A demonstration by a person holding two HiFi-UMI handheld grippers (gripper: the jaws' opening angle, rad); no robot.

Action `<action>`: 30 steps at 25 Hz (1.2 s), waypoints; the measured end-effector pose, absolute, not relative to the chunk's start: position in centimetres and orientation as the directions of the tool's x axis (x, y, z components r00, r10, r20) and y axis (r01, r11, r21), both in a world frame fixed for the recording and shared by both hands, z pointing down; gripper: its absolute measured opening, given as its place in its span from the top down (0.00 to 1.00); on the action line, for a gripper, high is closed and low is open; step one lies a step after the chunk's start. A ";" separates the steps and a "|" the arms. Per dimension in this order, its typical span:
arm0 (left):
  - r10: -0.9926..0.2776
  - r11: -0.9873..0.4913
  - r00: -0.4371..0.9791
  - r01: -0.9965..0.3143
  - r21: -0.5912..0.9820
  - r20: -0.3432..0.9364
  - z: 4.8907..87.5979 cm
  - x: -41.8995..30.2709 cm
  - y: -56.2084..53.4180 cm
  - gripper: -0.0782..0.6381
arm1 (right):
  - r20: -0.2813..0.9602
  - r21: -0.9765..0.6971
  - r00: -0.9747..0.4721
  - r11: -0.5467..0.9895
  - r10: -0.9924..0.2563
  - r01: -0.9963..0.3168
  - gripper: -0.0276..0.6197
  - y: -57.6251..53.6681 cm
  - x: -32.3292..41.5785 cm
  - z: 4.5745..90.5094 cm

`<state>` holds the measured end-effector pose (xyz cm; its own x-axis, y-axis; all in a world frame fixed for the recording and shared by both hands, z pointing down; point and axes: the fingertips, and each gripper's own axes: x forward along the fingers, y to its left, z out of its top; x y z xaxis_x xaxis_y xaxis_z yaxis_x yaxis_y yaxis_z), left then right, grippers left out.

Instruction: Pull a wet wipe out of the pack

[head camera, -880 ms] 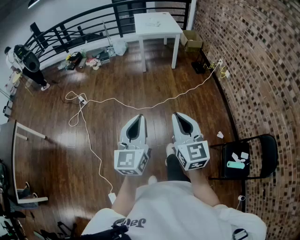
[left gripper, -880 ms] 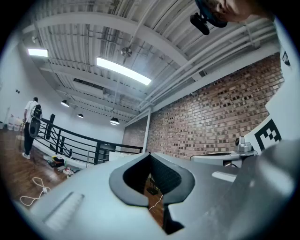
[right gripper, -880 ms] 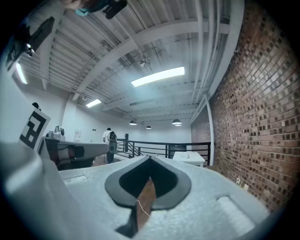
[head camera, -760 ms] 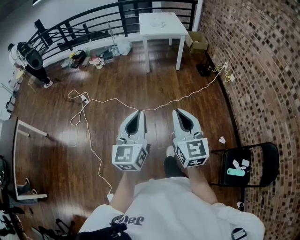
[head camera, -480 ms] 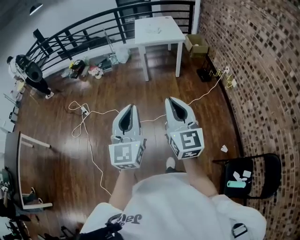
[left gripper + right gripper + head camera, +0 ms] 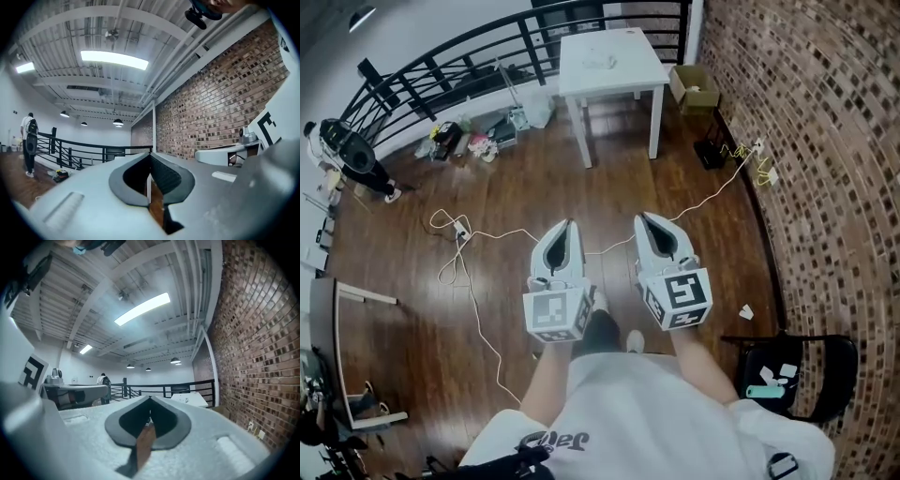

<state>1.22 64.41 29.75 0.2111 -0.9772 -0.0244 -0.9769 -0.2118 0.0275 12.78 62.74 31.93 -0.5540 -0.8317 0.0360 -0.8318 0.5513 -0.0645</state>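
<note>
I hold both grippers level and side by side over a dark wooden floor. My left gripper (image 6: 565,226) is shut with nothing in it, and in the left gripper view its tips (image 6: 150,155) meet. My right gripper (image 6: 643,218) is shut and empty too, its tips (image 6: 150,400) touching. A white table (image 6: 628,70) stands ahead by the railing with a small pale thing (image 6: 602,62) on top. I cannot make out a wet wipe pack for certain.
A white cable (image 6: 478,234) snakes across the floor under the grippers. A black folding chair (image 6: 825,398) at the right bears a teal tube and white scraps. A brick wall (image 6: 825,141) runs along the right, a black railing (image 6: 441,61) behind. A person (image 6: 342,150) stands far left.
The view has moved forward over the floor: the table looks nearer, the cable now lies under the grippers, and the chair has slid lower right. Both grippers stay shut, side by side.
</note>
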 end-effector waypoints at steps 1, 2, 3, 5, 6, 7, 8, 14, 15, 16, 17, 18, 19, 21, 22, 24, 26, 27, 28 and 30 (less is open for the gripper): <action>-0.975 -0.223 0.223 -0.974 0.028 -0.018 30.3 1.5 63.1 0.87 | 0.042 -0.066 -0.549 0.546 -0.835 -0.835 0.97 61.6 13.0 32.2; -0.971 -0.239 0.239 -0.971 0.030 -0.013 30.7 1.9 61.7 0.87 | 0.048 -0.066 -0.544 0.541 -0.838 -0.838 0.97 60.3 13.2 32.6; -0.967 -0.255 0.255 -0.966 0.032 -0.011 31.0 2.3 60.3 0.87 | 0.055 -0.067 -0.539 0.536 -0.840 -0.842 0.97 59.0 13.4 33.0; -0.961 -0.275 0.275 -0.961 0.031 -0.007 32.0 2.6 57.1 0.87 | 0.070 -0.071 -0.528 0.524 -0.846 -0.849 0.97 55.9 13.6 34.1; -0.960 -0.280 0.281 -0.959 0.033 -0.002 32.5 2.5 55.3 0.87 | 0.079 -0.072 -0.522 0.518 -0.849 -0.852 0.97 54.2 13.5 34.6; -0.959 -0.284 0.284 -0.958 0.040 0.005 32.8 2.4 53.3 0.87 | 0.086 -0.072 -0.518 0.513 -0.851 -0.855 0.97 52.4 13.3 35.1; -0.958 -0.287 0.288 -0.957 0.050 0.009 32.9 2.1 51.3 0.87 | 0.093 -0.070 -0.517 0.512 -0.851 -0.856 0.97 50.6 13.0 35.4; -0.956 -0.293 0.292 -0.954 0.065 -0.021 32.1 0.2 37.6 0.87 | 0.094 -0.013 -0.533 0.535 -0.841 -0.845 0.97 37.2 10.3 33.5; -0.953 -0.302 0.300 -0.951 0.064 -0.029 32.1 -0.2 35.5 0.87 | 0.090 -0.007 -0.533 0.535 -0.841 -0.845 0.97 35.0 9.7 33.0; -0.950 -0.311 0.309 -0.948 0.066 -0.033 32.0 -0.7 33.5 0.87 | 0.086 -0.004 -0.534 0.535 -0.841 -0.845 0.97 32.9 8.9 32.5; -0.948 -0.319 0.317 -0.945 0.079 -0.030 31.8 -1.1 31.5 0.87 | 0.083 -0.005 -0.537 0.539 -0.839 -0.842 0.97 31.1 7.9 32.1; -0.945 -0.326 0.325 -0.940 0.099 -0.026 31.4 -1.5 29.8 0.87 | 0.080 -0.007 -0.546 0.547 -0.834 -0.837 0.97 29.7 6.8 32.0; -0.942 -0.334 0.333 -0.936 0.114 -0.029 31.0 -1.9 28.2 0.87 | 0.079 -0.014 -0.554 0.554 -0.829 -0.832 0.97 28.7 5.8 32.1; -0.939 -0.344 0.340 -0.932 0.113 -0.055 30.5 -2.6 25.5 0.87 | 0.087 -0.053 -0.545 0.542 -0.834 -0.839 0.97 26.5 4.8 32.8; -0.939 -0.342 0.337 -0.933 0.110 -0.064 30.4 -3.0 24.4 0.87 | 0.097 -0.085 -0.530 0.523 -0.843 -0.848 0.97 25.2 4.9 33.3; -0.942 -0.334 0.328 -0.937 0.104 -0.068 30.5 -3.7 22.6 0.87 | 0.109 -0.133 -0.507 0.493 -0.855 -0.860 0.97 22.5 5.7 33.8; -0.950 -0.312 0.307 -0.945 0.099 -0.063 31.4 -4.6 20.6 0.87 | 0.102 -0.132 -0.490 0.476 -0.866 -0.869 0.97 19.5 6.6 33.8; -0.955 -0.295 0.291 -0.950 0.104 -0.052 32.0 -5.1 19.3 0.87 | 0.099 -0.123 -0.484 0.472 -0.870 -0.873 0.97 17.8 6.9 33.7; -0.960 -0.279 0.277 -0.954 0.112 -0.037 32.8 -5.5 17.9 0.87 | 0.100 -0.116 -0.483 0.472 -0.870 -0.874 0.97 16.2 7.0 33.9; -0.966 -0.257 0.258 -0.959 0.117 -0.008 34.1 -6.0 15.0 0.87 | 0.114 -0.113 -0.499 0.488 -0.859 -0.866 0.97 13.0 6.7 34.8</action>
